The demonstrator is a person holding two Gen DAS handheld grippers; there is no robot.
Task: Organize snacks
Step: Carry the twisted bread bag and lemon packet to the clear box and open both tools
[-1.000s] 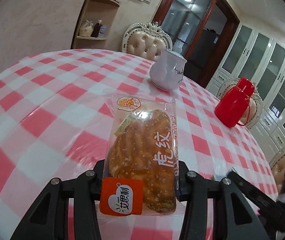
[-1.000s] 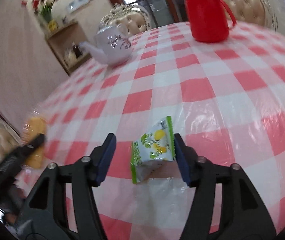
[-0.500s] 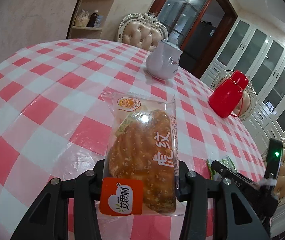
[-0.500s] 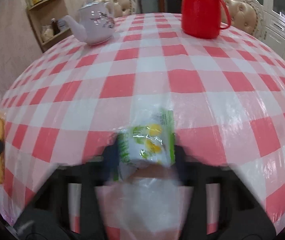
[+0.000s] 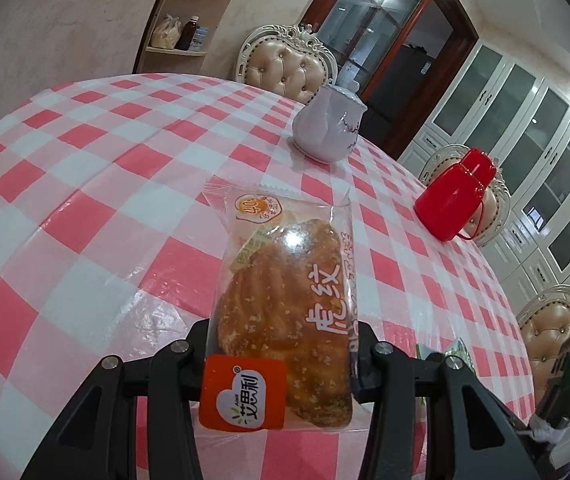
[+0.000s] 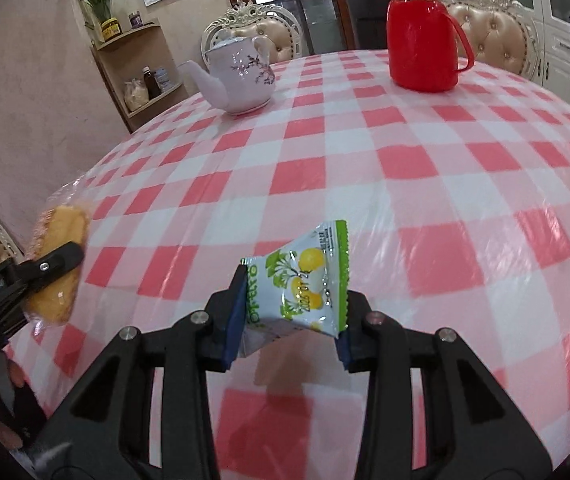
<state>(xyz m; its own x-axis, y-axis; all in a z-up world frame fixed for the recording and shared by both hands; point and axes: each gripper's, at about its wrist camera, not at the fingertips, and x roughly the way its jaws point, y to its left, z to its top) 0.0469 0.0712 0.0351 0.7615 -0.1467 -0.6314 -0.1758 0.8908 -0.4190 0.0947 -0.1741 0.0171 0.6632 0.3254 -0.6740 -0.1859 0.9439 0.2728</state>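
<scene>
My left gripper (image 5: pixel 283 354) is clamped on a clear-wrapped bread pastry (image 5: pixel 285 300) (orange label at the near end), held above the pink checked tablecloth (image 5: pixel 125 200), on my side of the white teapot (image 5: pixel 327 126). My right gripper (image 6: pixel 287 322) pinches a green-and-white lemon candy packet (image 6: pixel 305 280), tilted, well short of that teapot (image 6: pixel 241 76) and the red thermos (image 6: pixel 421 30) to its right.

A pink, red and white checked tablecloth (image 6: pixel 405 160) is covering the table, with a red flask (image 6: pixel 421 36) and a white teapot (image 6: pixel 241 76) with a dark blossom pattern standing on it. The golden-brown bread packet (image 5: pixel 285 312) is showing an orange label, while the small sachet (image 6: pixel 305 284) is showing white with green edges and yellow fruit. Both black grippers are showing, the right one (image 6: pixel 285 320) with blue pads (image 6: pixel 235 320).
</scene>
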